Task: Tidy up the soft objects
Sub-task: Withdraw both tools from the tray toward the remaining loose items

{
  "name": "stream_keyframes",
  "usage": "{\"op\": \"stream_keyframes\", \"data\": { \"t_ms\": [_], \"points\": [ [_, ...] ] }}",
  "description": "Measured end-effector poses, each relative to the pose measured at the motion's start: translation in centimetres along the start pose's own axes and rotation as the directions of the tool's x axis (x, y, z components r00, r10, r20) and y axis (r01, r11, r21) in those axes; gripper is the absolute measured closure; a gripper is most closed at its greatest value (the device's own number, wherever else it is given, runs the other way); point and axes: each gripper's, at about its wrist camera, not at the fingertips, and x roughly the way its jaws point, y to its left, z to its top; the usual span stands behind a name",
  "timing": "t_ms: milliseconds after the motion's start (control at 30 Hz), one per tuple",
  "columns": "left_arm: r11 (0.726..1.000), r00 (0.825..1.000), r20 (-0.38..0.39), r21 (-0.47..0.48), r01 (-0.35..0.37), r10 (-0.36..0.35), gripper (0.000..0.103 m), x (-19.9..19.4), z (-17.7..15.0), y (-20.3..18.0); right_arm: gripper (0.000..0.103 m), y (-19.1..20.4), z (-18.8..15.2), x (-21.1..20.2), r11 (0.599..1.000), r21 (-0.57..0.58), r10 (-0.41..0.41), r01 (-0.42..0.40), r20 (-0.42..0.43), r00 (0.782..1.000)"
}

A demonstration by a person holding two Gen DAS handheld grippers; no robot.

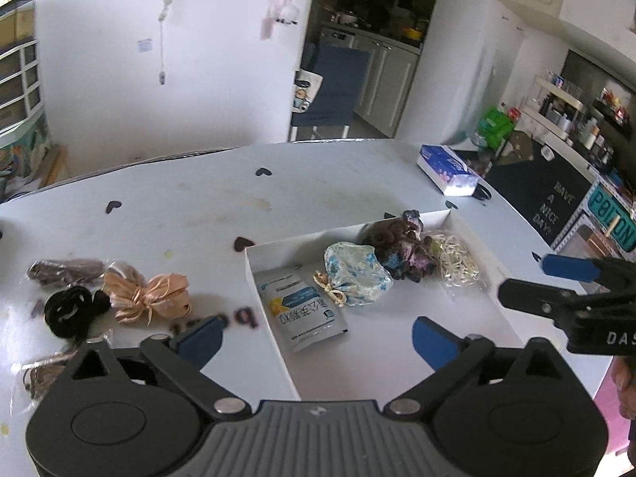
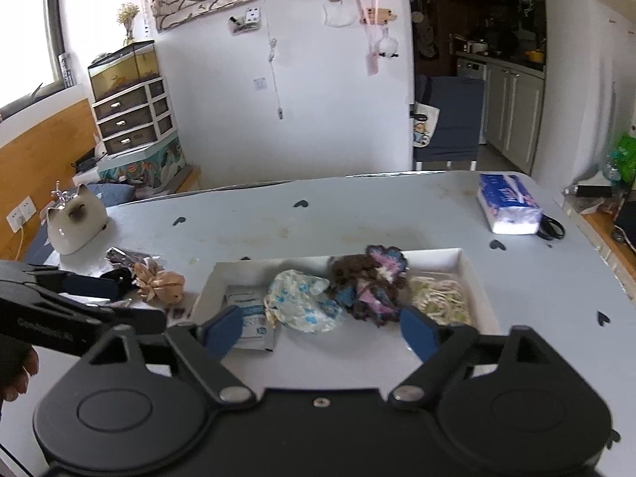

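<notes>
Both the left gripper [image 1: 314,338] and right gripper [image 2: 320,328] hover spread and empty over the white box [image 1: 254,274], its long axis crosswise, holding soft pouches in a row, while only the right view shows the cat figurine [image 2: 75,222].

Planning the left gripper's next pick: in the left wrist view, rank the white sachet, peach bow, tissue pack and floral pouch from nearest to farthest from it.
From the left gripper:
1. White sachet, just ahead in the white tray.
2. Floral pouch, behind the sachet, in the tray.
3. Peach bow, on the table to the left.
4. Tissue pack, far right edge.
</notes>
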Motion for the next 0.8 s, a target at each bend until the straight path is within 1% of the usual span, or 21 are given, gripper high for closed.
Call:
{"op": "stream_keyframes", "data": {
  "t_ms": [67, 167, 300, 500, 667, 800],
  "points": [
    [1.000, 1.000, 0.015, -0.010, -0.015, 0.015, 0.000, -0.3, -0.5, -0.2, 0.005, -0.3, -0.4, -0.4, 1.000, -0.004, -0.023, 0.023, 0.005, 1.000],
    [0.999, 0.999, 0.032, -0.033, -0.036, 0.037, 0.000, -0.5, -1.1, -0.4, 0.000, -0.7, -0.9, -0.7, 0.999, -0.010, -0.037, 0.037, 0.006, 0.999],
    [0.996, 0.997, 0.028, -0.056, -0.067, 0.069, 0.000, -0.7, -2.1, -0.7, 0.000, -1.2, -1.3, -0.9, 0.999, -0.016, -0.050, 0.050, 0.010, 0.999],
    [0.988, 0.993, 0.048, -0.111, -0.106, 0.111, 0.000, -1.3, -3.0, -0.6, 0.000, -1.4, -1.5, -0.7, 0.999, -0.039, -0.024, 0.025, 0.009, 1.000],
    [0.983, 0.989, 0.068, -0.132, -0.125, 0.135, 0.000, -2.1, -3.2, 0.8, 0.000, -0.6, -1.4, -0.3, 0.999, -0.054, -0.006, 0.006, -0.001, 1.000],
    [0.981, 0.988, 0.067, -0.148, -0.126, 0.137, 0.000, -2.7, -3.1, 3.3, 0.000, 0.8, -1.2, 0.3, 0.999, -0.049, -0.005, 0.005, 0.000, 1.000]
  ]
}}
